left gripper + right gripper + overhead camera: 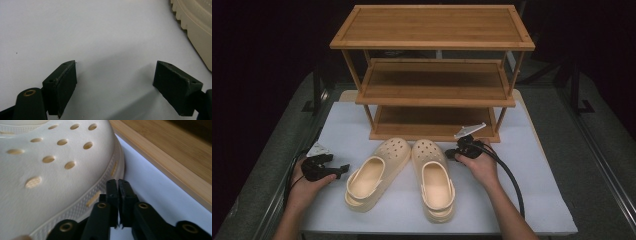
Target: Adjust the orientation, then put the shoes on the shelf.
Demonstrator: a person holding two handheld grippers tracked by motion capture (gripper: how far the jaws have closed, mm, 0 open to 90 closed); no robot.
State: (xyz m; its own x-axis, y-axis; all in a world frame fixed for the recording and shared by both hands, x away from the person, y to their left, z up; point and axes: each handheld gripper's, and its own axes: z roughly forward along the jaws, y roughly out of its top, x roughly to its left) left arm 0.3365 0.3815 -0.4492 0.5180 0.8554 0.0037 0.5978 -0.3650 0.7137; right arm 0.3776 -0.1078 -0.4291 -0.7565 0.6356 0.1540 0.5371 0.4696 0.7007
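Two cream clogs lie side by side on the white mat, toes toward the rack: the left clog (375, 172) and the right clog (434, 177). My left gripper (343, 169) rests on the mat just left of the left clog's heel; in the left gripper view it (115, 82) is open over bare mat, with the clog's sole (195, 27) at the right edge. My right gripper (450, 154) sits at the right clog's toe side. In the right gripper view it (117, 186) is shut on nothing, tips close against the perforated toe (50, 170).
A three-tier bamboo shoe rack (434, 75) stands at the back of the mat, its bottom shelf (175, 162) just behind the clogs. The white mat (532, 200) covers the table. Black cables trail from both grippers.
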